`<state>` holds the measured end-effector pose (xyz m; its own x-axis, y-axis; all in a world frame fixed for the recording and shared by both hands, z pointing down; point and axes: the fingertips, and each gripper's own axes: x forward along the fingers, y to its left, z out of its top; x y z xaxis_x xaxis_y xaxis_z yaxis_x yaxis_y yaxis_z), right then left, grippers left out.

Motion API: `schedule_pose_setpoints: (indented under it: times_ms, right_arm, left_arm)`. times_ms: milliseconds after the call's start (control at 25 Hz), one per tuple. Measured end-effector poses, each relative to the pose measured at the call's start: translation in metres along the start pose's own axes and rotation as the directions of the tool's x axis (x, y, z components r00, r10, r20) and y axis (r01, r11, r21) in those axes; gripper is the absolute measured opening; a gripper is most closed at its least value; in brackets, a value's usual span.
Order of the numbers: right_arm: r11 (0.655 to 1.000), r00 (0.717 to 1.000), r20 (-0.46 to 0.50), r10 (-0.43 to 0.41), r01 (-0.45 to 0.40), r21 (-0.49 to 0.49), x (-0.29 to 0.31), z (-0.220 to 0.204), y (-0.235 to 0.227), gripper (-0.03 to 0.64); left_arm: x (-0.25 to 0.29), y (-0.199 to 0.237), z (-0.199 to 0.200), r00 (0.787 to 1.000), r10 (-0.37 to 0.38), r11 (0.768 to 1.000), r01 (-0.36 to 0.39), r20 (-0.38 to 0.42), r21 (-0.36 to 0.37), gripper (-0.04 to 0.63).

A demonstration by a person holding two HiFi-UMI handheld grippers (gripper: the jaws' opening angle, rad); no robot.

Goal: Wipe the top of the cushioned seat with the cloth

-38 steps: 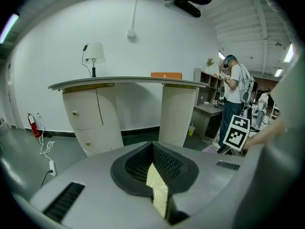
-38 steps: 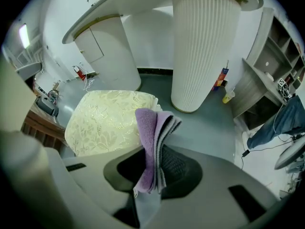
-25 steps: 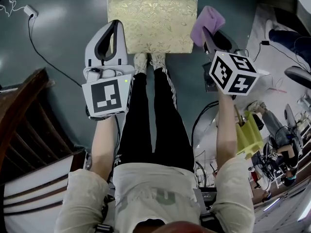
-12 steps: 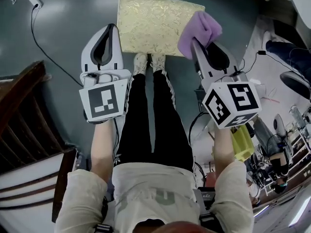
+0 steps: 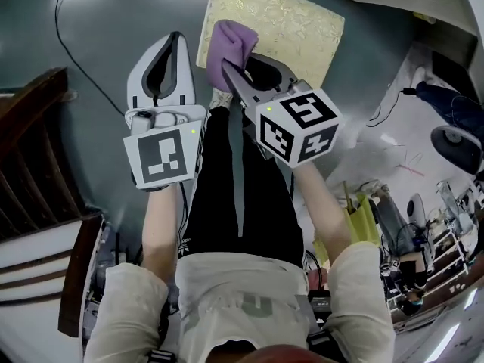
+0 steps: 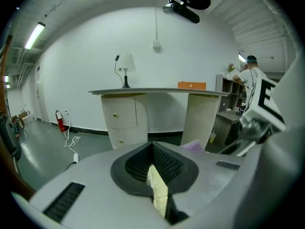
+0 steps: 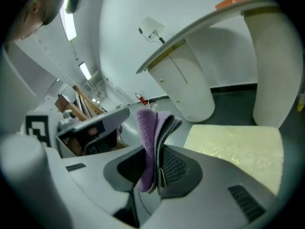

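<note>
The cushioned seat (image 5: 291,27) has a gold patterned top and stands on the floor ahead of my feet; its pale top also shows in the right gripper view (image 7: 238,142). My right gripper (image 5: 231,72) is shut on the folded purple cloth (image 5: 229,44), which hangs over the seat's near left corner. In the right gripper view the cloth (image 7: 152,137) stands up between the jaws of the right gripper (image 7: 157,173). The left gripper (image 5: 176,44) is shut and holds nothing, left of the seat above the floor. A gold sliver of the seat (image 6: 158,197) shows through the left gripper (image 6: 153,149).
A dark wooden frame (image 5: 34,172) stands at the left, and a cable (image 5: 79,48) runs over the grey floor. My legs (image 5: 227,172) reach to the seat's front. Ahead stands a white desk (image 6: 152,93) with a lamp (image 6: 125,66). Clutter and cables (image 5: 401,203) lie at the right.
The right gripper has swung left with the cloth, from the seat's right edge to its near left corner. The left gripper has barely moved.
</note>
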<state>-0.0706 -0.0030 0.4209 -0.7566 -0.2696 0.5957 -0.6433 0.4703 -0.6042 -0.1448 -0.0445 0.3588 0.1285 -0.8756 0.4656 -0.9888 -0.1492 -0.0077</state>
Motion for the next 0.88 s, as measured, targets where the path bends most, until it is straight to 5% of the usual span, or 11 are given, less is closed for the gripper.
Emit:
schedule_pose_setpoints:
  times_ms: [240,480,880]
  right_arm:
    - [0.999,0.986,-0.169,0.001,-0.010,-0.052,0.095,-0.062,0.000,0.089]
    - [0.989,0.947,-0.284,-0.150,0.147,-0.033,0.131,-0.098,-0.039,0.089]
    - [0.973,0.918,-0.321,-0.232,0.220,-0.072,0.132,-0.106,-0.054,0.089]
  left_arm:
    - [-0.012,0.027,-0.021,0.998,0.055,0.998,-0.056,-0.024,-0.012,0.006]
    - [-0.025,0.039,-0.020,0.997,0.076,0.997,-0.076,-0.029,-0.017,0.006]
    - [-0.026,0.051,-0.015,0.997,0.077,0.997,-0.078,-0.029,-0.010,0.006]
